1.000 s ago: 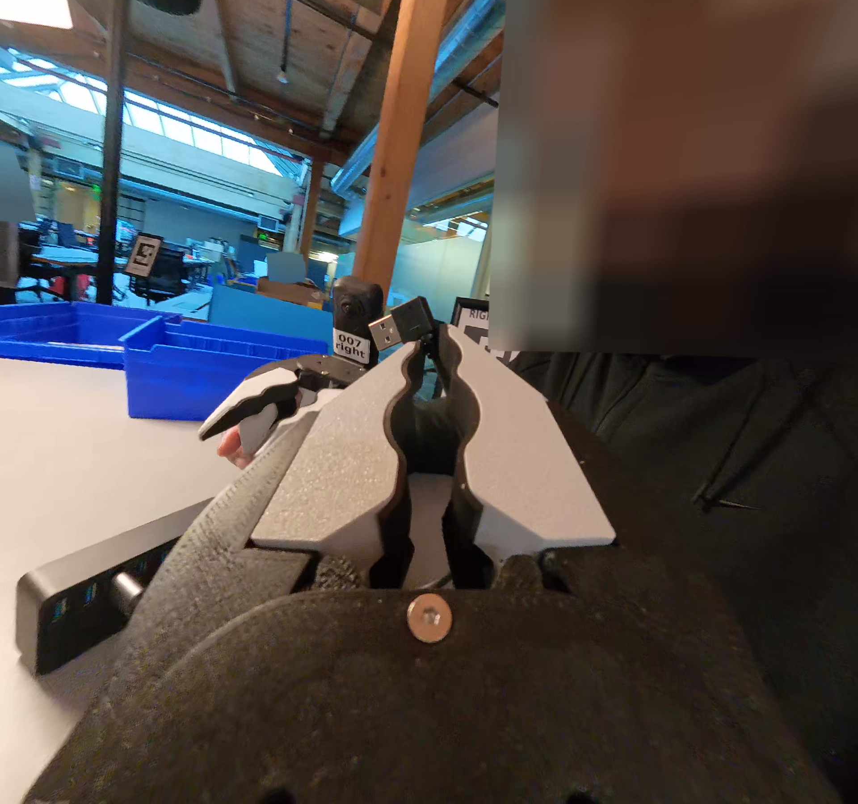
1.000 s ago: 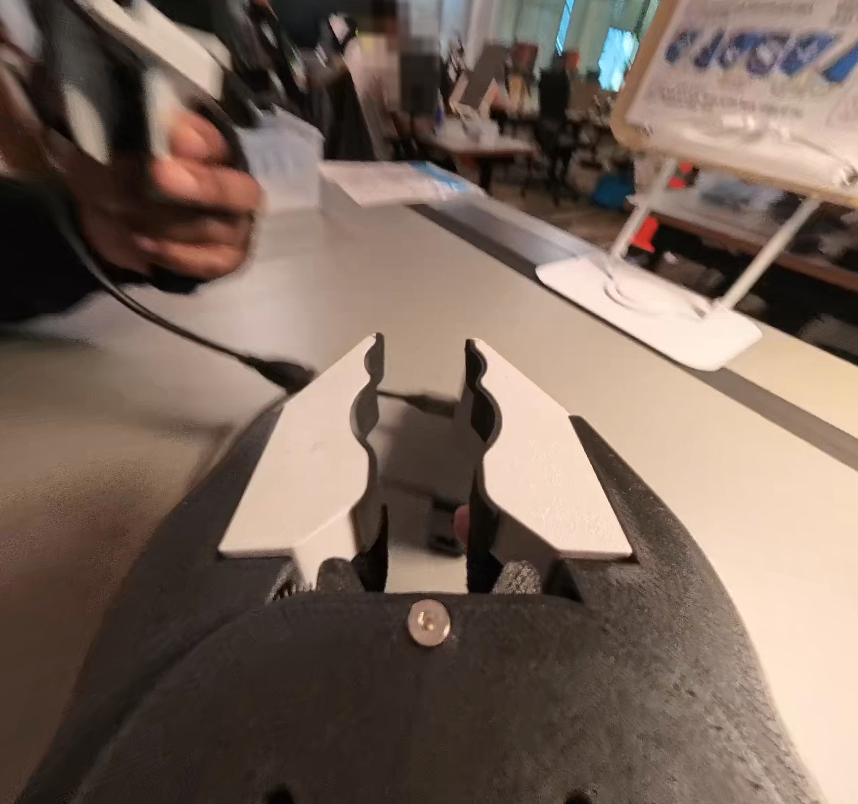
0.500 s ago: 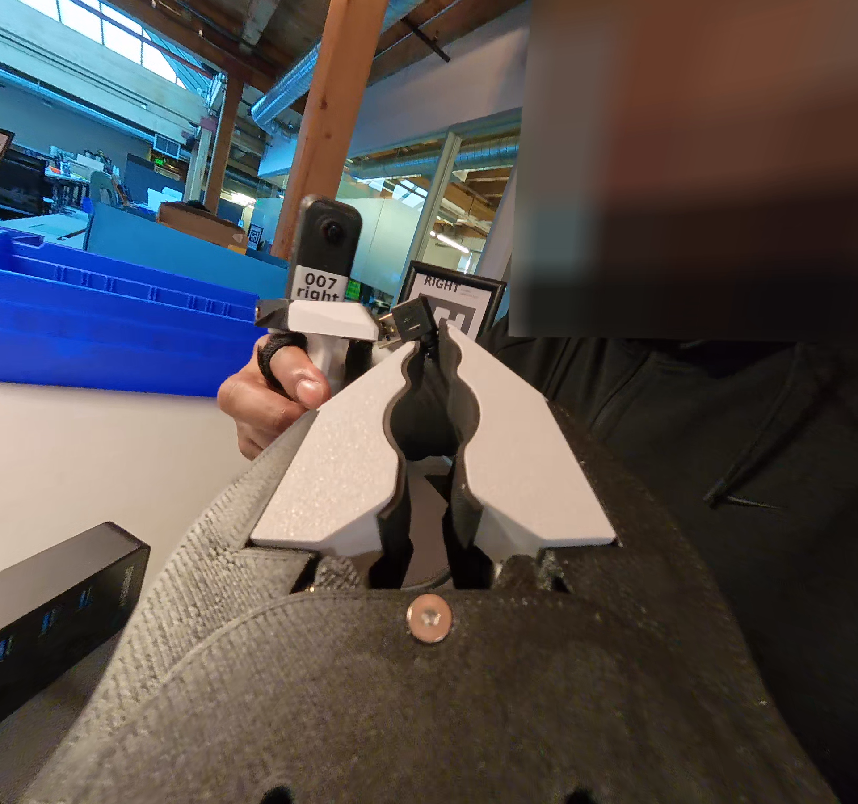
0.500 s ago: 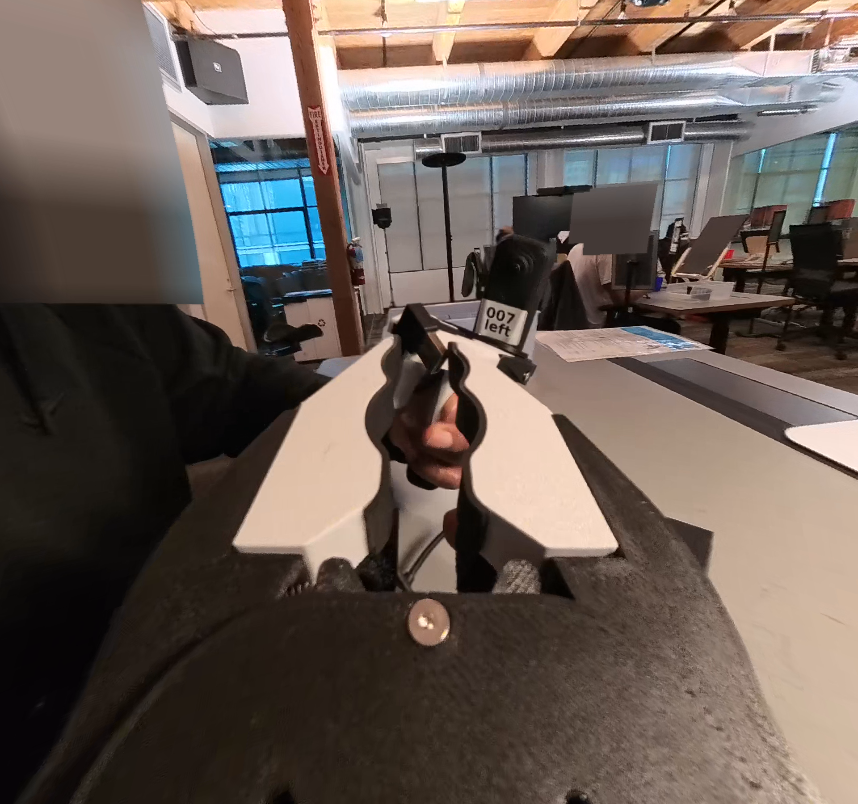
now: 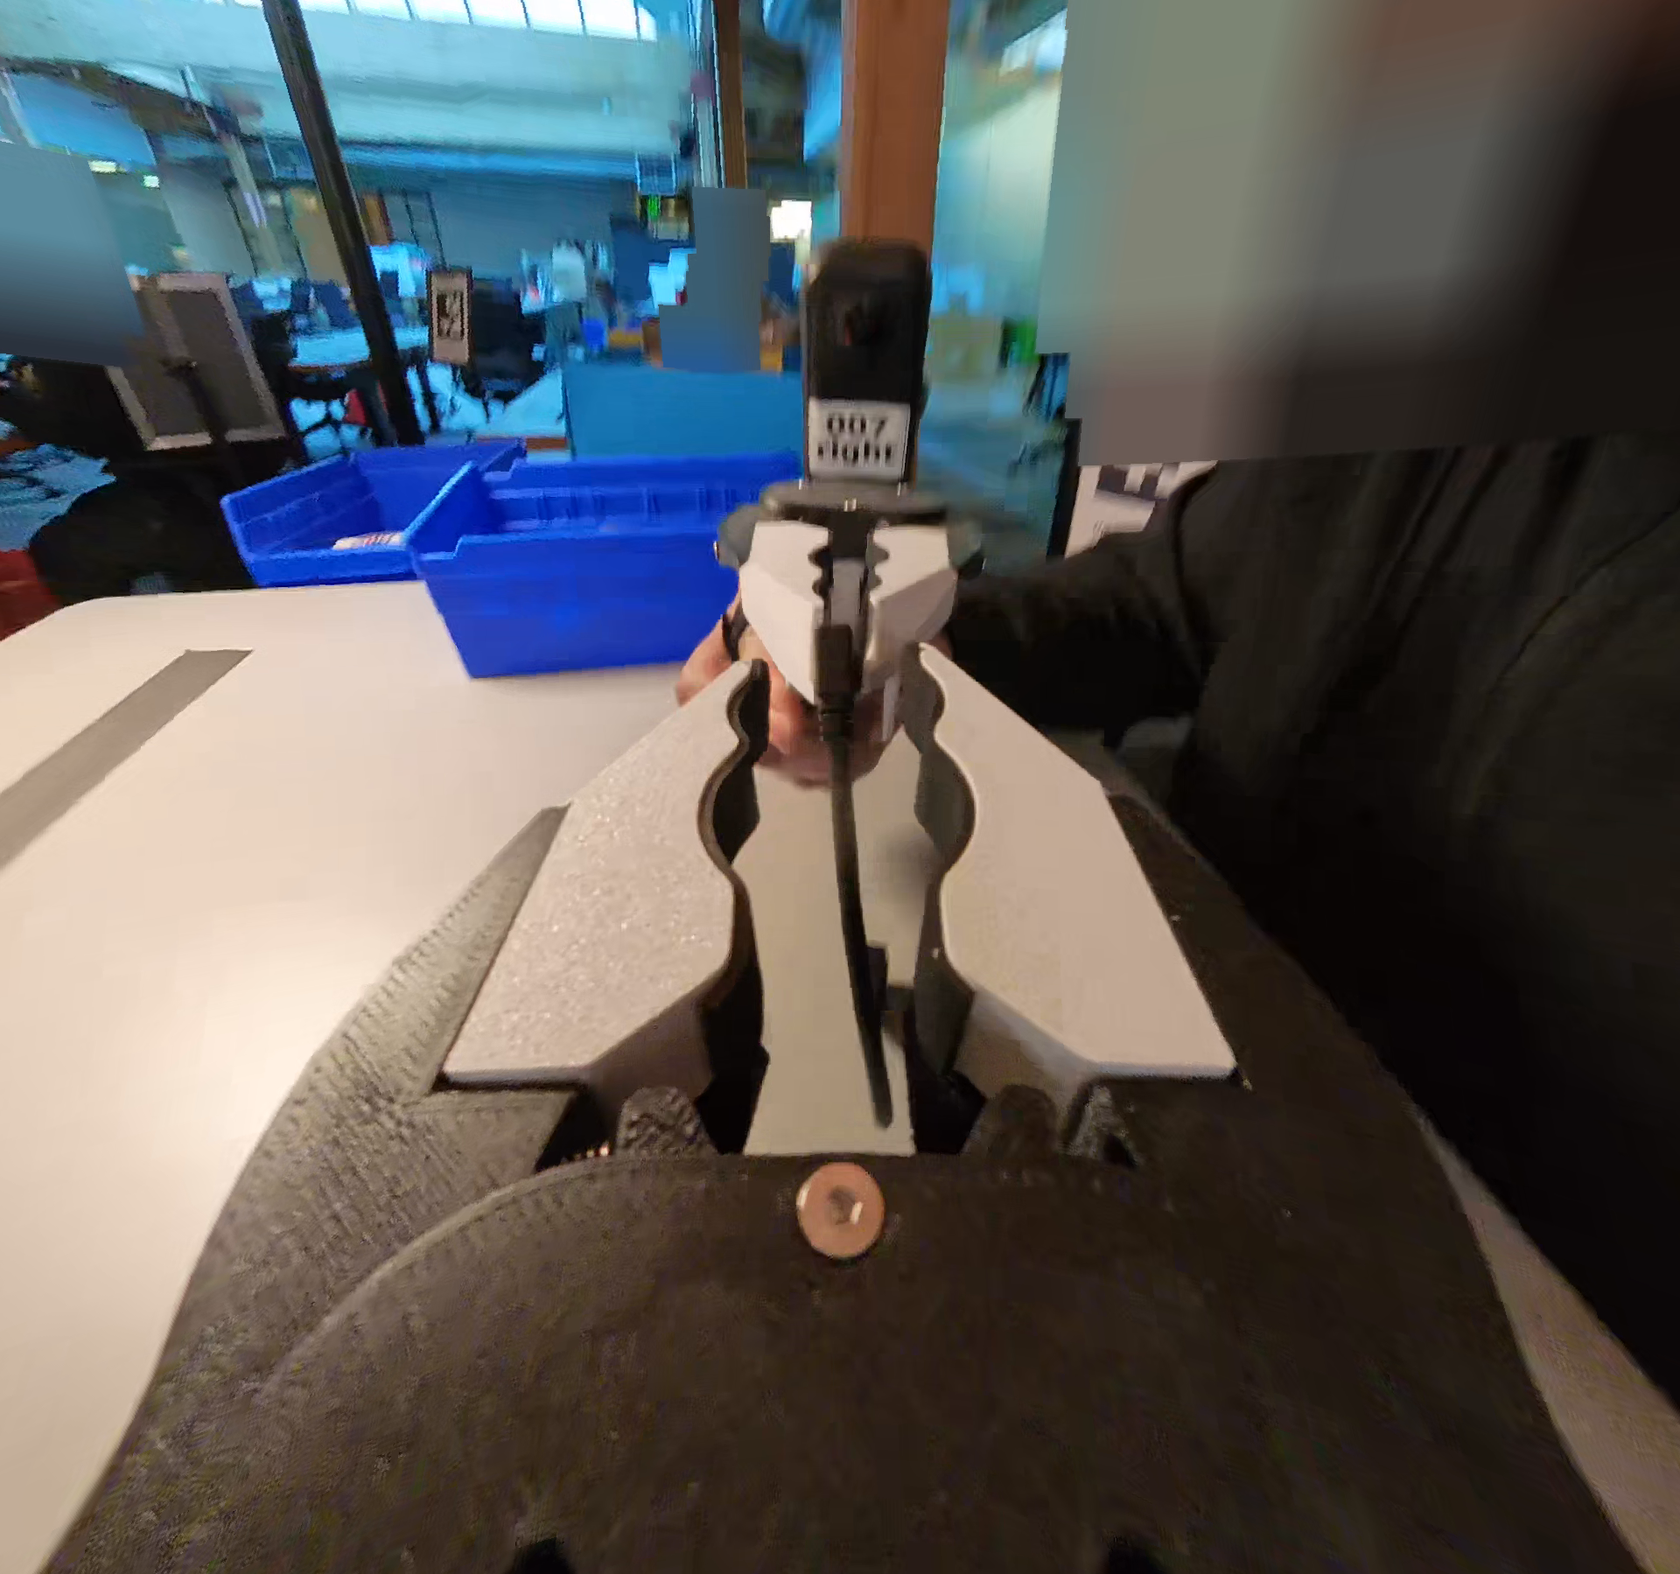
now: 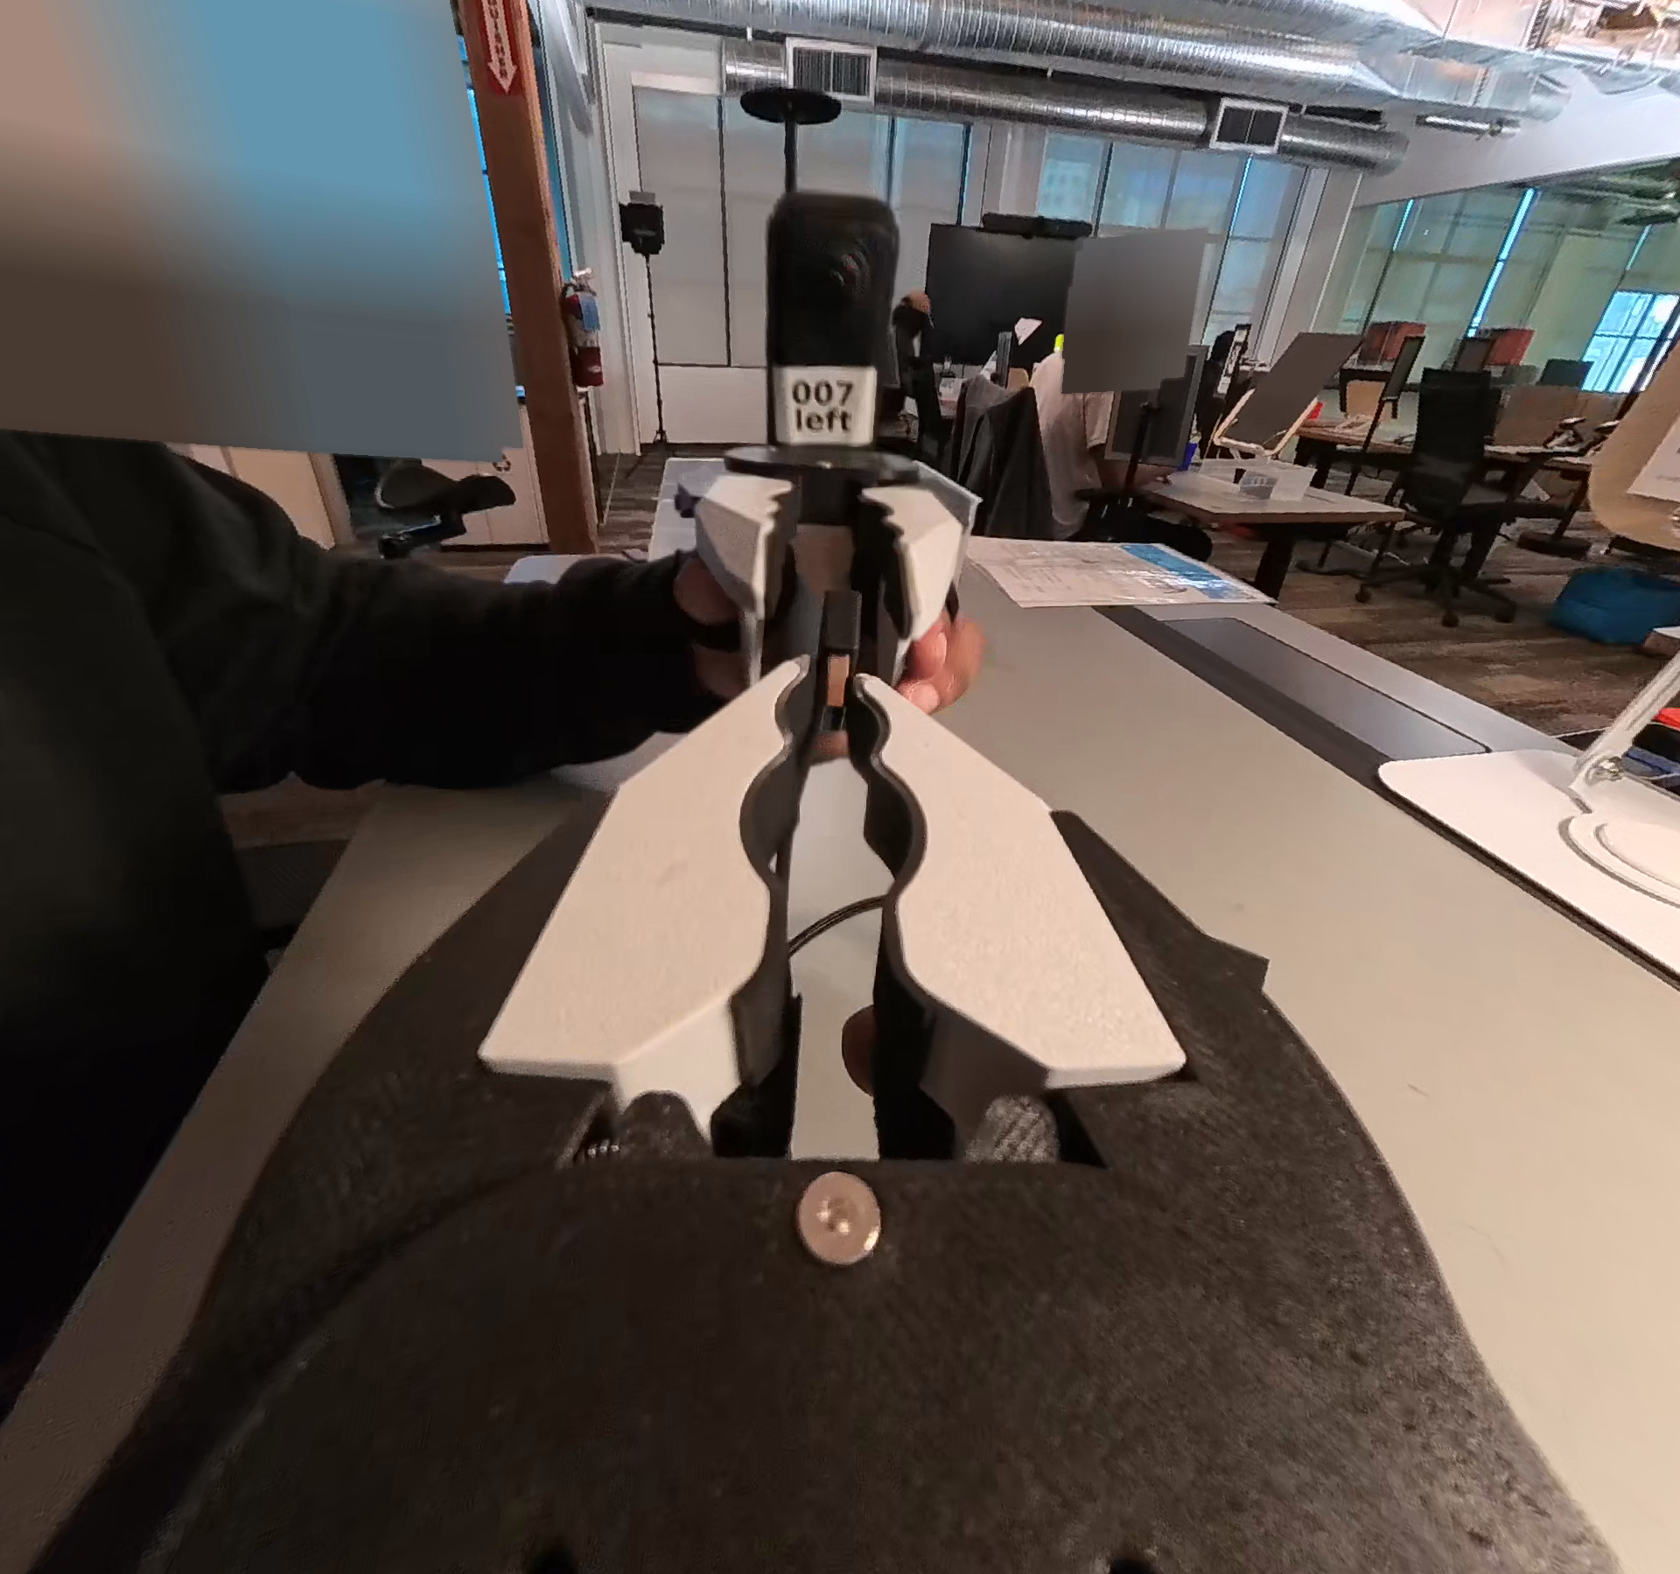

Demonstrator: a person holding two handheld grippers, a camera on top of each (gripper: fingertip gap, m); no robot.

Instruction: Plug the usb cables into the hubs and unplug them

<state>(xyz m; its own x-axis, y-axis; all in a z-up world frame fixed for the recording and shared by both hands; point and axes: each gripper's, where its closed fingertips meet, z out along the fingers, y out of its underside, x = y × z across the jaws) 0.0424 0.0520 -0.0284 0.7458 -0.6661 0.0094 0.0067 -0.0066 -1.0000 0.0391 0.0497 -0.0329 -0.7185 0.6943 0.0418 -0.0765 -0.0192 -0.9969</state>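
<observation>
Grey table [image 5: 273,803], blue bins [image 5: 564,558] behind, right tongs [image 6: 829,694] pinching usb cable [image 5: 845,849]

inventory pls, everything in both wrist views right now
USB cable: one, black, plug end pinched by the right gripper, cord running back between the left gripper's open jaws
Bins: two, blue, far side of the table
Table: one, pale grey with a dark strip
Stand base: one, white, table's right edge
Papers: sheets, white and blue, far end of the table
No hub in view
Left gripper: grey fingers, open
Right gripper: shut on the plug
Sleeve: dark, behind the left gripper
</observation>
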